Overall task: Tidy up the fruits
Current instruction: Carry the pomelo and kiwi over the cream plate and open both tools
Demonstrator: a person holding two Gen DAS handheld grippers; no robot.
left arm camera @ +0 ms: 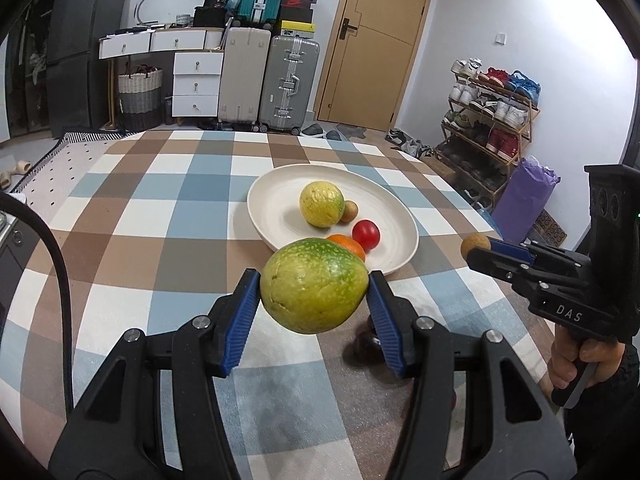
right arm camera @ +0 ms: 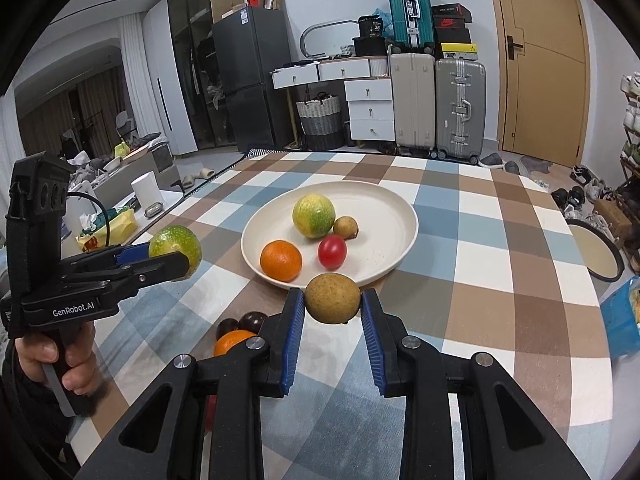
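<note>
Your left tongs [left arm camera: 314, 304] grip a green-yellow fruit [left arm camera: 314, 286], pinched at its widest girth between the blue pads and carried clear of the checked surface [left arm camera: 160, 216], just short of the plate's near rim. Your right tongs [right arm camera: 333, 304] grip a small brown fruit [right arm camera: 333, 298] the same way, also hovering just before that rim. The white plate [right arm camera: 384, 208], toward the surface's far edge, holds four items: a second green-yellow fruit [right arm camera: 313, 216], a little brown fruit [right arm camera: 345, 227] touching it, a red fruit [right arm camera: 332, 251] and an orange [right arm camera: 281, 261]. The plate's right side lies bare, which likely suits both drops. Left near the surface's near edge: another orange [right arm camera: 232, 342] and two dark fruits [right arm camera: 244, 324], bunched together.
</note>
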